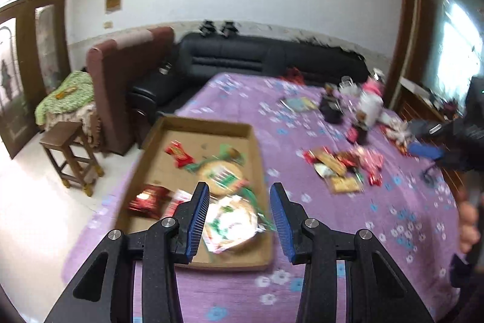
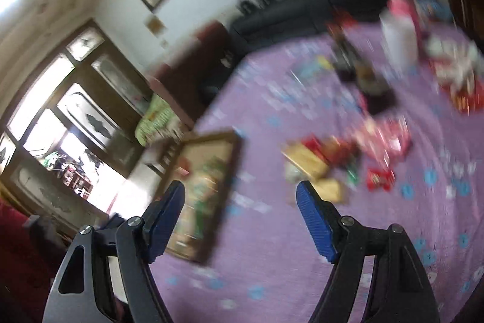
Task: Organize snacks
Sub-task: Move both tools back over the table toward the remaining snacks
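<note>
Closest to the lens, the left gripper (image 1: 239, 203) hangs part-spread with nothing between its pads, right over the near end of the cardboard tray (image 1: 253, 138). Under and just beyond its fingertips sit round green-wrapped crackers (image 1: 222, 176) and a red packet (image 1: 148, 200), so I'd guess the tray is the sorting spot. The loose snack pile (image 1: 341, 168) is off to its right on the purple tablecloth (image 1: 393, 202), still unsorted.

The right gripper (image 2: 242, 202) is spread wide and empty too, with the same pile (image 2: 348, 159) just ahead-right of its tips, probably lining up a grab. That view is badly smeared, though; only the left one shows what's in the tray.
</note>
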`<state>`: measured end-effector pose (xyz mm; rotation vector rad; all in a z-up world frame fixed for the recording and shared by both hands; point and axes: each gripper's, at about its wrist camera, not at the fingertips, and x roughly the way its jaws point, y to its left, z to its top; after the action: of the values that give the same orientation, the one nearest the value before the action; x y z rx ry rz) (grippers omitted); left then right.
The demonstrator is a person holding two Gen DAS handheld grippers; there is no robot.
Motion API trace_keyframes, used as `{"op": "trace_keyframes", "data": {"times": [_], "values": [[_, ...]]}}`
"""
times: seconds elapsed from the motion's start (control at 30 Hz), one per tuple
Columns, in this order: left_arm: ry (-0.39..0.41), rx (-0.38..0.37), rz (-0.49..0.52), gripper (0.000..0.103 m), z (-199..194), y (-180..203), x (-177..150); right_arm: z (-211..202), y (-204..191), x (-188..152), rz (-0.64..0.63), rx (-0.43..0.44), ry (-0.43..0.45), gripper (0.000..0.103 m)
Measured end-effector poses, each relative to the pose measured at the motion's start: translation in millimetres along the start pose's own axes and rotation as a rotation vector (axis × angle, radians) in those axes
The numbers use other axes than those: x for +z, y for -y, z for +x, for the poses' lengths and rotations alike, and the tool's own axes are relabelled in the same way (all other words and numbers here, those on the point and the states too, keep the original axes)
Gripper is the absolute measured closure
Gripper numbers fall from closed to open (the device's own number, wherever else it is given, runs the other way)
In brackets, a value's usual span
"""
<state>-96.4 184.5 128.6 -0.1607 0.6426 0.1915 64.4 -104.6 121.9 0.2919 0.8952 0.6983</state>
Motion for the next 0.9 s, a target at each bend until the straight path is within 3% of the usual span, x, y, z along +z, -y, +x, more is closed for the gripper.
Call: {"op": "trace_keyframes", "data": {"times": [0.2, 0.47, 0.57, 0.63, 0.73, 0.8, 0.87, 0.9], "values": [[-0.103, -0.035, 0.070, 0.059, 47, 41, -20, 75, 61, -3, 0.050, -0.078, -0.108, 0.027], [-0.169, -0.073, 0.114, 0.059, 80, 63, -31, 139, 72, 15, -0.089, -0.242, -0.145, 0.027], [-0.178, -0.085, 0.120, 0.059, 85, 65, -33, 145, 71, 13, -0.118, -0.242, -0.125, 0.027], [-0.180, -0.087, 0.120, 0.059, 87, 64, -32, 141, 70, 10, -0.117, -0.199, -0.136, 0.027], [-0.175, -0.094, 0.095, 0.059, 87, 58, -31, 135, 53, -8, -0.137, -0.095, -0.222, 0.027], [-0.175, -0.096, 0.084, 0.059, 86, 55, -32, 124, 40, -30, -0.091, 0.088, -0.312, 0.026], [-0.174, -0.091, 0.080, 0.059, 84, 51, -32, 110, 33, -42, -0.047, 0.241, -0.324, 0.026], [-0.174, -0.089, 0.077, 0.059, 84, 50, -32, 100, 31, -43, -0.062, 0.230, -0.293, 0.026]]}}
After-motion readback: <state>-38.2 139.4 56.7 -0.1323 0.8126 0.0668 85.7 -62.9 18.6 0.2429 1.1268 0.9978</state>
